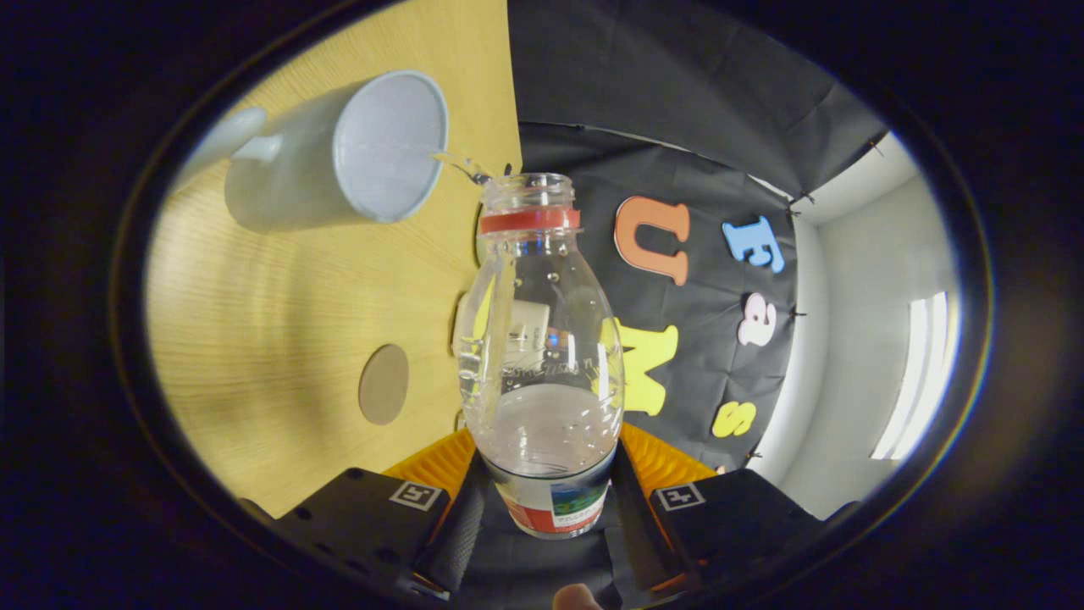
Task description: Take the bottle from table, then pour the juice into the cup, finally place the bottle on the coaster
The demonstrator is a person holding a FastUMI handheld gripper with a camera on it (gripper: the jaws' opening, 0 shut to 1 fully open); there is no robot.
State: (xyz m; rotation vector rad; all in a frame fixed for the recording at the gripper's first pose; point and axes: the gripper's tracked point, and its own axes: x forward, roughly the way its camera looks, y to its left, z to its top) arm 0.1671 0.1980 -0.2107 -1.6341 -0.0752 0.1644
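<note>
My gripper (550,500) is shut on a clear plastic bottle (542,339) with a red neck ring and no cap, both fingers pressing its labelled lower part. The whole view is rolled sideways, so the bottle is tipped over. A thin stream of clear liquid runs from the bottle's mouth (527,188) into the white cup (339,152), which stands on the wooden table beyond the fingers. Some liquid stays in the bottle's lower half. A round brown coaster (384,384) lies on the table, nearer to the fingers than the cup.
The wooden table (279,313) ends at an edge just behind the bottle, where the black cloth wall begins. A small white object (529,326) shows through the bottle near that edge. A fingertip (577,597) shows behind the gripper.
</note>
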